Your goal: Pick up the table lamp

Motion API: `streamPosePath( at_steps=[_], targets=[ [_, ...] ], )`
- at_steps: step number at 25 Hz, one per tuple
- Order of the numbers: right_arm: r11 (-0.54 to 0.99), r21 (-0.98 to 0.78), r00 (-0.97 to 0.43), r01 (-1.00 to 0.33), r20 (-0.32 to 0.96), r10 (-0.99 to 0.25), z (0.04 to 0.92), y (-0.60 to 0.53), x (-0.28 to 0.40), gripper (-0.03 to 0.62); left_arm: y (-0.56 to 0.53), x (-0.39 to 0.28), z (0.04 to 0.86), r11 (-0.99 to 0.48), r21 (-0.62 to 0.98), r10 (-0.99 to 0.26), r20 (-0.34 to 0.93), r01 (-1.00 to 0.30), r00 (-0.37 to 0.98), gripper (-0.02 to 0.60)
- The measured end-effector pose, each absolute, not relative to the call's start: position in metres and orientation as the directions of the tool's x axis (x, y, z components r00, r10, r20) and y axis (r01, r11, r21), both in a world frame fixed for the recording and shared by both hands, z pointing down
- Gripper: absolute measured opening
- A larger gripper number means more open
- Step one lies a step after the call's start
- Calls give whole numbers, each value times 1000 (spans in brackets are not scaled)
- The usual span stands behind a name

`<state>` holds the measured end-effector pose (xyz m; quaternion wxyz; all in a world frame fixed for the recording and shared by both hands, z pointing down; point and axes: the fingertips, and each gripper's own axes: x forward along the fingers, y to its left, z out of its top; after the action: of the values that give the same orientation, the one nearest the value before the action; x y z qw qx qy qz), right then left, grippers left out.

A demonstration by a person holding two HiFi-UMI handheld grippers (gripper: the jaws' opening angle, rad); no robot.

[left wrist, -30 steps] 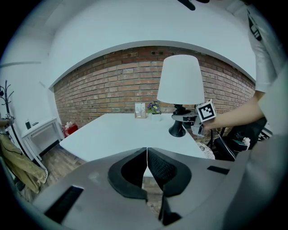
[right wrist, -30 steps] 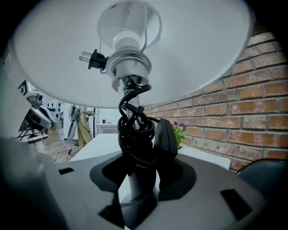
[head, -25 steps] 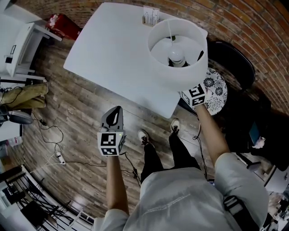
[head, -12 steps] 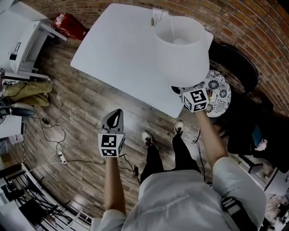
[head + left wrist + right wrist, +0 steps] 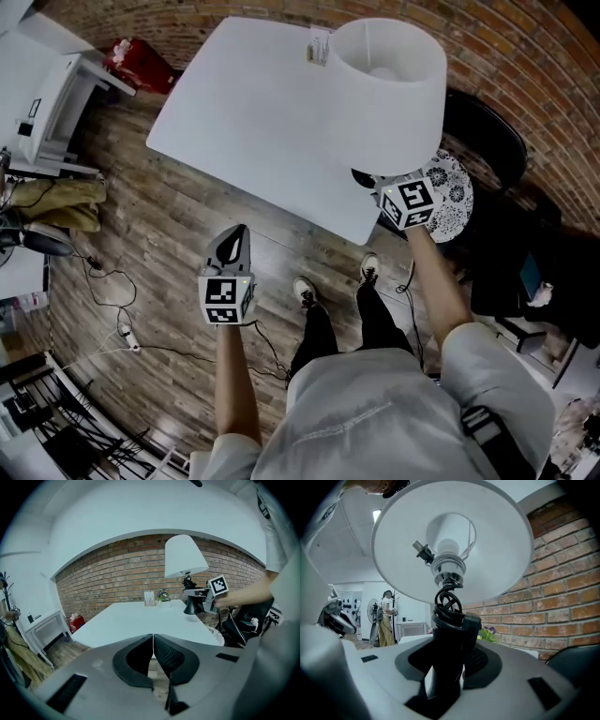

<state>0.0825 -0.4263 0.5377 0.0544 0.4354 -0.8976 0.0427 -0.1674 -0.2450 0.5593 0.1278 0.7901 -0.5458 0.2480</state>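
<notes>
**Holding the table lamp (image 5: pixel 449 571) by its stem: the lift stage**

The right gripper (image 5: pixel 449 665) has its jaws clamped on the lamp's black stem, just below a coil of cord (image 5: pixel 446 603) wound round the neck. The plug (image 5: pixel 423 551) dangles inside the white shade (image 5: pixel 389 94). The left gripper (image 5: pixel 153 654) has its jaws pressed together on nothing. It hangs over the wooden floor (image 5: pixel 141 234), well apart from the white table (image 5: pixel 244 112) and taking no part in the hold.

The lamp stands upright at the table's right edge, close to the brick wall (image 5: pixel 103 583). In the left gripper view its dark base (image 5: pixel 190 607) appears to float just above the tabletop, though a last touch cannot be ruled out.

Judged from this, the grasp is made and the lift is under way or barely begun. The next move calls for a straight upward raise with the stem kept vertical. The wide shade sits high above a single low grip, so any tilt of the wrist could swing the lamp or let the stem slip in the jaws.
</notes>
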Motion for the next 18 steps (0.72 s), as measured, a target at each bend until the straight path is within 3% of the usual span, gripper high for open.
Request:
streamPosePath(
  at_steps=[18],
  targets=[
    [501, 33, -488, -865, 175, -855, 410, -360, 156, 155, -305, -114, 435, -465, -113, -862, 286, -878, 419, 14]
  ],
)
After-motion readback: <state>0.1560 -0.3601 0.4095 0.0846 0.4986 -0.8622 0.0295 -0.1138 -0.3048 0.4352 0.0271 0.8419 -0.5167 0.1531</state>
